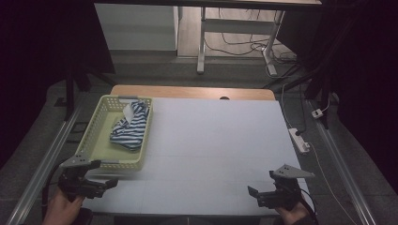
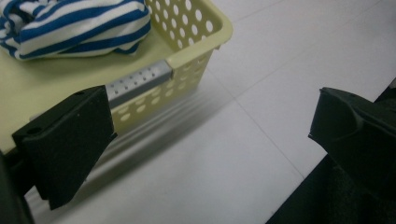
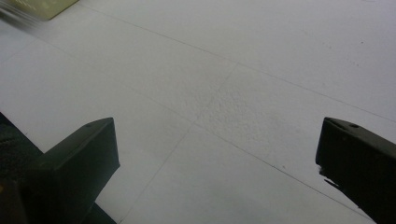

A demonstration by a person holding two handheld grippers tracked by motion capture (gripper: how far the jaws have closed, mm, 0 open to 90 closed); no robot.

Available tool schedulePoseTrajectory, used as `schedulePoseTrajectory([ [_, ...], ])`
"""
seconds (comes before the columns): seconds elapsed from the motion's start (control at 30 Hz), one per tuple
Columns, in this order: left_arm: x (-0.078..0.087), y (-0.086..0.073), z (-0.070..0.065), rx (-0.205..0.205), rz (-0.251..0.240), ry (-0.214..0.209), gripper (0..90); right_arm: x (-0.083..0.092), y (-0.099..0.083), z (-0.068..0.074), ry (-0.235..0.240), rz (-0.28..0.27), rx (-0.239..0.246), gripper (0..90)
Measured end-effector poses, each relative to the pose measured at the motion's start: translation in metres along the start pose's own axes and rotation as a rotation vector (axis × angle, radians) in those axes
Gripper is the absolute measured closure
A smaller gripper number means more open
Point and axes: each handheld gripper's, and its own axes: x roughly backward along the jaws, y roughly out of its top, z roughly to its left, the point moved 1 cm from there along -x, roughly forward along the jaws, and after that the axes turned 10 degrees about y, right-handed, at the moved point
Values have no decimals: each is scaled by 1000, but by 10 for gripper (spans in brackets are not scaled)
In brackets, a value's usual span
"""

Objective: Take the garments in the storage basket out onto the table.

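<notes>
While both hands sit at the near edge, the white surface (image 1: 216, 145) takes up most of the high view, w/ a wooden strip along its far edge. On its left side stands a pale yellow basket (image 1: 96, 140), perforated walls, long axis running away from the person. Inside it, toward the far right part, lies a blue-and-white striped cloth (image 1: 131, 125), bunched up, w/ a small white patch at its far end; in the left claw view the cloth (image 2: 70, 25) rests on the basket floor near the wall (image 2: 196, 28), and a grey perforated plate sits in the basket's near rim.

Left claw (image 1: 101, 185) is at the near left corner, just beside the basket's near end, not touching it; jaws spread wide, nothing between them. Right claw (image 1: 258, 194) hovers at the near right, well apart from the basket; jaws likewise wide apart, empty, bare surface (image 3: 219, 107) under them.

A white power strip (image 1: 299, 139) lies on the floor right of the surface.
</notes>
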Motion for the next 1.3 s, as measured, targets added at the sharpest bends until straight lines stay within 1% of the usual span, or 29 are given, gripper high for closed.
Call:
schedulePoseTrajectory([
  [0.3, -5, 8, 5, 0, -24, -5, 0, 0, 0, 0, 1, 0, 0, 0],
  [0.4, -8, 11, 6, -5, -27, -3, 0, 0, 0, 0, 2, 1, -1, 0],
  [0.5, -12, 14, 8, -22, -34, 3, 0, 0, 0, 0, 2, 2, -1, 0],
  [0.6, -14, 17, 10, -21, -42, 3, 0, 0, 0, 0, 2, 3, -1, 0],
  [0.63, -17, 20, 12, -23, -62, 2, 0, 0, 0, 0, 3, 4, -1, 0],
  [0.83, -29, 29, 20, -35, -52, 21, 0, -1, 0, 0, 2, 9, 2, 0],
  [0.9, -31, 31, 22, -24, -57, 27, 0, -1, 0, 0, 3, 9, 1, 0],
  [0.97, -33, 34, 25, -8, -66, 9, 0, -1, 0, 0, 4, 10, 1, 0],
  [1.0, -34, 35, 25, -4, -65, 8, 0, -1, 0, 0, 4, 10, 1, 0],
  [1.17, -43, 42, 30, 13, -36, 5, 0, -1, 0, 0, 2, 14, 6, 0],
  [1.3, -48, 50, 34, 8, -39, 21, 0, -1, 0, 0, 2, 15, 5, 0],
])
